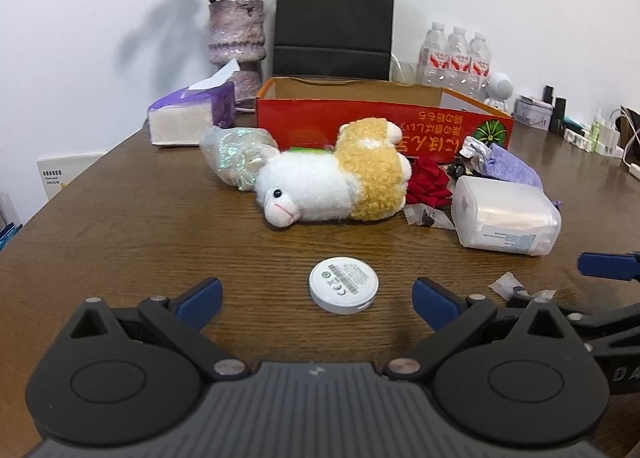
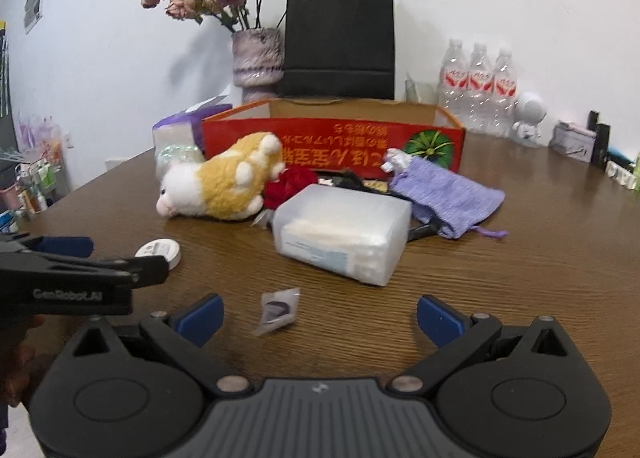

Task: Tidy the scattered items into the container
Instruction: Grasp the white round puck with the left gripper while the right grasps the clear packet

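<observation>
- The left gripper is held low with its jaws spread wide on both sides of the white round puck, likely so it can be picked up.
- The right gripper's jaws are spread wide too, near a small wrapper.
- The plush toy is left lying farther back on the counter.
- The red box is kept behind, open on top, so things can be dropped in.

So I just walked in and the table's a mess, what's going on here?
A person holds two tools over a brown wooden table, and both are open and empty. The left tool faces a round white puck; the right tool faces a small clear wrapped packet. A white-and-tan plush animal and a frosted plastic box still lie outside the red cardboard box.
</observation>
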